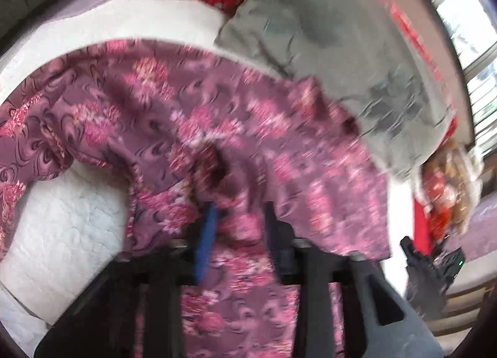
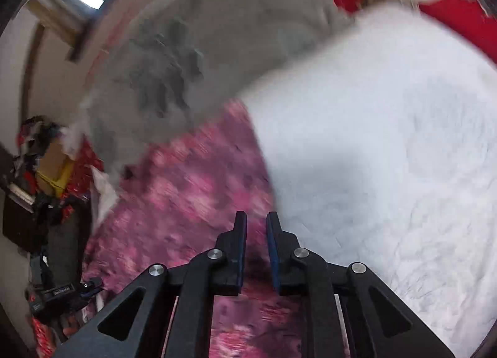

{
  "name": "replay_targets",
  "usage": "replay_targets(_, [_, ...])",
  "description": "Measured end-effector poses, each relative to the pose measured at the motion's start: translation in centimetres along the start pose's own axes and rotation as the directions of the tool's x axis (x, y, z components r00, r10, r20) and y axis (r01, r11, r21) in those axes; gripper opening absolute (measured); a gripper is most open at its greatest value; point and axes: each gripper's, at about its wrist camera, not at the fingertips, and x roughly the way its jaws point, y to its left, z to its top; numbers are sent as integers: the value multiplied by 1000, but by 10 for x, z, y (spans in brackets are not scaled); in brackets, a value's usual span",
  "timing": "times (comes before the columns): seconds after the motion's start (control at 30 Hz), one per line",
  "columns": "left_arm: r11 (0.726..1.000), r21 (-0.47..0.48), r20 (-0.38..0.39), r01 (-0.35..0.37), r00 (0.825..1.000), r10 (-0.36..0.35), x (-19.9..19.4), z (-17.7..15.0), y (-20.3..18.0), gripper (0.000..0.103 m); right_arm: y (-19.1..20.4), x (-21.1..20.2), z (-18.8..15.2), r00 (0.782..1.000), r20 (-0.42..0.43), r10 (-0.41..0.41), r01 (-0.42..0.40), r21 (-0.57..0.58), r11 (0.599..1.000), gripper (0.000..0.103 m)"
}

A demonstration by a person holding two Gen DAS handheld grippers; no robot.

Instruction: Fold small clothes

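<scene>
The pink floral garment (image 1: pixel 192 115) was spread on the white quilted bed (image 1: pixel 71 233), beside a grey cloth (image 1: pixel 326 32). Its fabric was bunched between the half-spread left gripper (image 1: pixel 239 215). The right gripper (image 2: pixel 256 221) was nearly pressed together above the garment, pinching nothing.

A: Left gripper (image 1: pixel 239 221)?
B: Matte black frame with triangular cut-outs in the outer arms. One finger (image 1: pixel 206 243) carries a blue pad. Picture blurred; smaller details unreadable.
A: Right gripper (image 2: pixel 256 224)?
B: Same black linkage, four round silver pivot screws (image 2: pixel 216 254), blue pads lining both fingers (image 2: pixel 273 252), triangular cut-outs in the outer arms.
</scene>
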Motion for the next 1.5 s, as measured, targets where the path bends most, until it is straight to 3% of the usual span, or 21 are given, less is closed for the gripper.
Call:
replay_targets(0.03, [1000,2,1,-7,1000,7,2,1,-4,54,7,-5,1,1000,20,17,-16,-23,1000,17])
replay_targets(0.1, [998,29,-22,-56,998,56,21,2,-9,55,24,-3,0,999,6,37,-36,-84,996,29])
replay_targets(0.2, [989,38,-112,-144,983,147,56,-1,-3,54,40,25,-12,996,-89,-1,-14,-159,987,32])
replay_targets(0.23, [989,44,-107,-141,984,145,58,-3,-2,54,40,41,-17,986,-164,-32,4,-166,986,32])
replay_targets(0.27, [990,47,-90,-129,987,133,53,-4,-3,54,40,53,-22,973,-214,-83,46,-170,984,29])
replay_targets(0.33, [995,33,-83,-90,992,92,36,-6,-2,55,49,51,-27,975,-176,-137,101,-199,975,34])
replay_targets(0.43, [1000,-7,-68,-26,997,25,8,-8,13,55,85,44,-27,988,-120,-96,61,-272,960,34])
replay_targets(0.5, [999,-34,-40,-16,999,14,-13,-10,29,55,114,50,-32,989,-130,-64,17,-336,942,36])
replay_targets(0.63, [993,-109,5,-45,999,46,-51,-18,81,56,174,83,-56,979,-203,0,-88,-425,901,37])
replay_targets(0.77, [966,-219,60,-137,986,154,-92,-29,148,56,217,126,-90,967,-255,-8,-118,-473,873,42])
replay_targets(0.83, [936,-298,57,-190,975,215,-107,-39,183,56,223,142,-108,967,-248,-65,-75,-517,853,55])
replay_targets(0.87, [916,-343,47,-207,970,237,-113,-44,200,56,226,141,-117,978,-201,-56,-65,-549,833,68])
replay_targets(0.9, [894,-394,39,-212,968,247,-119,-50,218,56,230,140,-127,985,-167,-39,-68,-589,805,75])
replay_targets(1.0, [822,-546,25,-161,978,209,-125,-72,260,56,239,142,-147,993,-78,-90,13,-682,731,74])
replay_targets(1.13, [735,-678,63,-4,996,64,-106,-101,275,56,235,143,-142,994,-87,-72,-4,-666,746,75])
replay_targets(1.3, [618,-777,120,122,992,-44,-75,-111,278,56,235,143,-143,994,-80,-72,0,-670,743,75])
replay_targets(1.4, [571,-806,171,160,985,-34,-77,-107,285,56,236,142,-143,994,-84,-68,-5,-667,745,75])
replay_targets(1.47, [562,-807,199,181,980,-30,-82,-101,287,55,236,144,-145,994,-84,-65,-8,-665,747,75])
replay_targets(1.5, [566,-802,216,193,976,-26,-87,-96,286,44,236,144,-145,994,-83,-64,-8,-666,746,75])
